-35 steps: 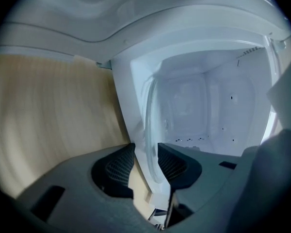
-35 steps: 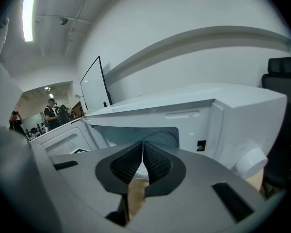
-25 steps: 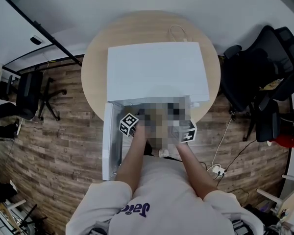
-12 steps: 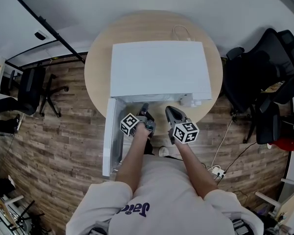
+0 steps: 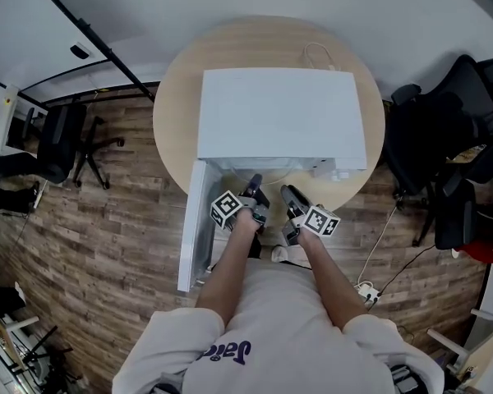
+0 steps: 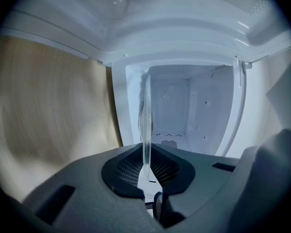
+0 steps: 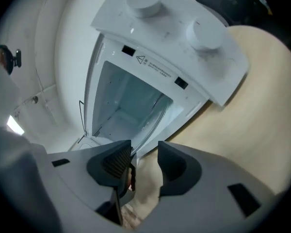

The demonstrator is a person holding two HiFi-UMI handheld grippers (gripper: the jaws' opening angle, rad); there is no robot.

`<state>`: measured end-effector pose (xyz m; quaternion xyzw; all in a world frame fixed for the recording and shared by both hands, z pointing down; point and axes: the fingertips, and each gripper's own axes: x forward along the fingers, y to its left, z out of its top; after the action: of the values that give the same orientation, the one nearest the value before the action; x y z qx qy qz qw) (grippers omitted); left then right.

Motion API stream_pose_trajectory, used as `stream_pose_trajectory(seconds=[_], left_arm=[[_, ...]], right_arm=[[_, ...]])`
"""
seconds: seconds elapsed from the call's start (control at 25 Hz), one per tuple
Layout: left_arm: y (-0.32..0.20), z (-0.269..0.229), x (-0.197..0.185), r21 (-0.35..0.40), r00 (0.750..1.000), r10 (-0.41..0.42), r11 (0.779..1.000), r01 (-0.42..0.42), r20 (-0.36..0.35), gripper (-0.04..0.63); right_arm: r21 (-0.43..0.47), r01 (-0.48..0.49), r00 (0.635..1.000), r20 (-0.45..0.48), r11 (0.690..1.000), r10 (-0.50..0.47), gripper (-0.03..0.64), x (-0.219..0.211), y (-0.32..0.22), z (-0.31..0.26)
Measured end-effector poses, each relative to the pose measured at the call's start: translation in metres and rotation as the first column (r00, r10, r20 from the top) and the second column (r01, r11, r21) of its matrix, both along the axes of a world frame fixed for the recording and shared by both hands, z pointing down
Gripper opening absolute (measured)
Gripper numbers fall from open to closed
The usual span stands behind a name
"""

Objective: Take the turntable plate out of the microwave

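Note:
The white microwave (image 5: 279, 113) stands on a round wooden table (image 5: 177, 97) with its door (image 5: 193, 228) swung open to the left. In the left gripper view the clear glass turntable plate (image 6: 146, 115) stands on edge in front of the empty cavity (image 6: 189, 115). My left gripper (image 6: 146, 154) is closing, its pads pressing on the plate's rim. It sits at the cavity mouth (image 5: 253, 185). My right gripper (image 7: 144, 152) is opening. The plate's rim (image 7: 155, 115) runs just beside its left pad, untouched. It hangs right of the left one (image 5: 289, 194).
Black office chairs stand at the right (image 5: 444, 138) and at the left (image 5: 57, 146) on the wood floor. A cable and power strip (image 5: 366, 290) lie on the floor at the right. The microwave's knob panel (image 7: 184, 28) is to the cavity's right.
My right gripper has sunk lower and rolled in front of the cavity. My left gripper has stayed at the cavity mouth.

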<state>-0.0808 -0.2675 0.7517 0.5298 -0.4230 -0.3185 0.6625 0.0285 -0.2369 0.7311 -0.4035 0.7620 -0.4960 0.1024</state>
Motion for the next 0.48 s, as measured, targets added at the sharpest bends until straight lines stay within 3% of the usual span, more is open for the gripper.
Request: stream_pose_trajectory(seconds=[0.2,0.36,0.48], left_arm=[[0.009,0.002,0.001,-0.002,1.0,0.019,1.0,-0.019,0.001,0.037],[0.014,0.0,0.005,-0.006,1.0,0.024,1.0,-0.024,-0.008,0.037],[0.018,-0.001,0.007,-0.009,0.999,0.03,1.0,-0.03,-0.01,0.037]], right_arm=[[0.032,-0.054,0.973,0.228,0.998,0.045,0.186,-0.009,-0.015,-0.008],[-0.144,-0.186,0.934,0.282,0.972,0.221,0.187,0.007,-0.019,0.028],[-0.135,-0.21,0.902,0.356,0.968,0.245,0.187,0.004,-0.033,0.026]])
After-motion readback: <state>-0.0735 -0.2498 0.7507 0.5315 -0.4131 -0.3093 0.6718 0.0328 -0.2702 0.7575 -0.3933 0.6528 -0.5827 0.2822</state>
